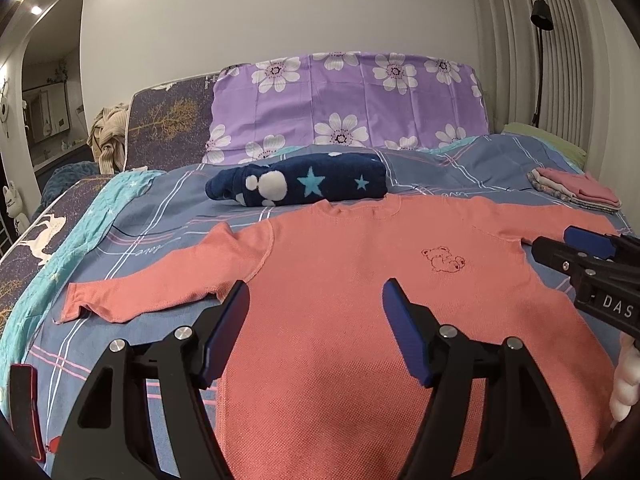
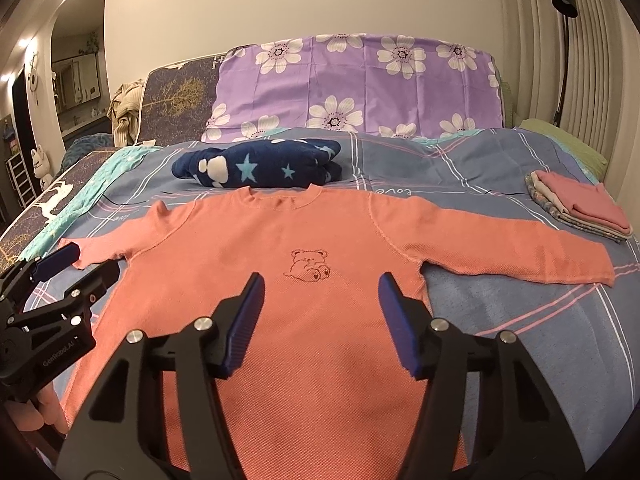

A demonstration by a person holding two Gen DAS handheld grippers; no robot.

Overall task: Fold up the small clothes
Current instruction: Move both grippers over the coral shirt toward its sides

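A salmon-pink long-sleeved shirt (image 1: 360,280) with a small bear outline on the chest lies flat, front up, on the bed, both sleeves spread out; it also shows in the right wrist view (image 2: 304,280). My left gripper (image 1: 316,292) is open and empty, hovering above the shirt's left half near the left armpit. My right gripper (image 2: 320,284) is open and empty above the shirt's lower chest, just below the bear. Each gripper shows at the edge of the other's view, the right one (image 1: 592,256) and the left one (image 2: 68,276).
A rolled navy star-print garment (image 1: 304,184) lies just beyond the collar. A stack of folded clothes (image 2: 580,208) sits at the right of the blue plaid bedcover (image 2: 520,320). A purple flowered pillow (image 1: 344,104) stands at the headboard. A black lamp (image 2: 564,40) stands at right.
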